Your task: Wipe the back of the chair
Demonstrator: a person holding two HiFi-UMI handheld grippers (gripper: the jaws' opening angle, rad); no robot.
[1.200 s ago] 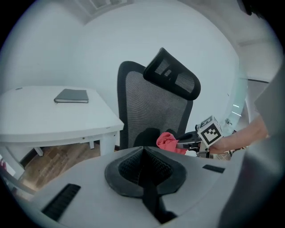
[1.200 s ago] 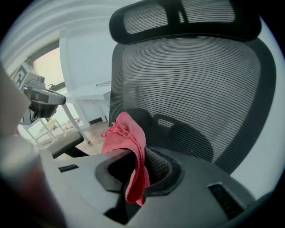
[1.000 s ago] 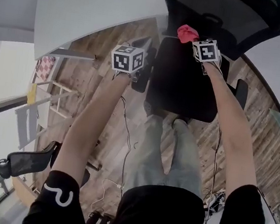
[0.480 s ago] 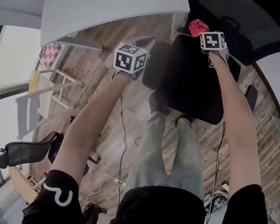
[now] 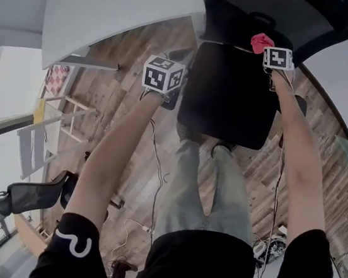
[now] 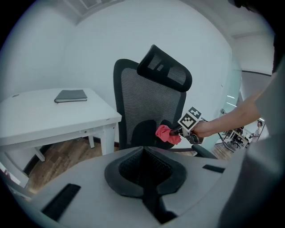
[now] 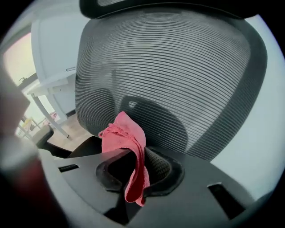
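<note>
The black office chair's mesh back (image 7: 169,67) fills the right gripper view, with its dark lumbar pad (image 7: 153,118) low in the middle. My right gripper (image 7: 133,160) is shut on a pink cloth (image 7: 127,142), which bunches up against the lower back. In the head view the cloth (image 5: 261,42) sits at the right side of the back, above the seat (image 5: 231,92). My left gripper (image 6: 143,153) is shut with nothing in it, held off to the chair's left. It faces the back (image 6: 142,102), the headrest (image 6: 164,73) and the cloth (image 6: 168,134).
A white desk (image 5: 115,6) with a dark notebook (image 6: 70,95) stands left of the chair. A second office chair (image 5: 26,198) and a white wooden rack (image 5: 54,132) are at lower left. Cables (image 5: 155,183) lie on the wood floor by the person's legs.
The right gripper has carried the pink cloth to the right along the lower chair back. The left gripper has stayed about where it was.
</note>
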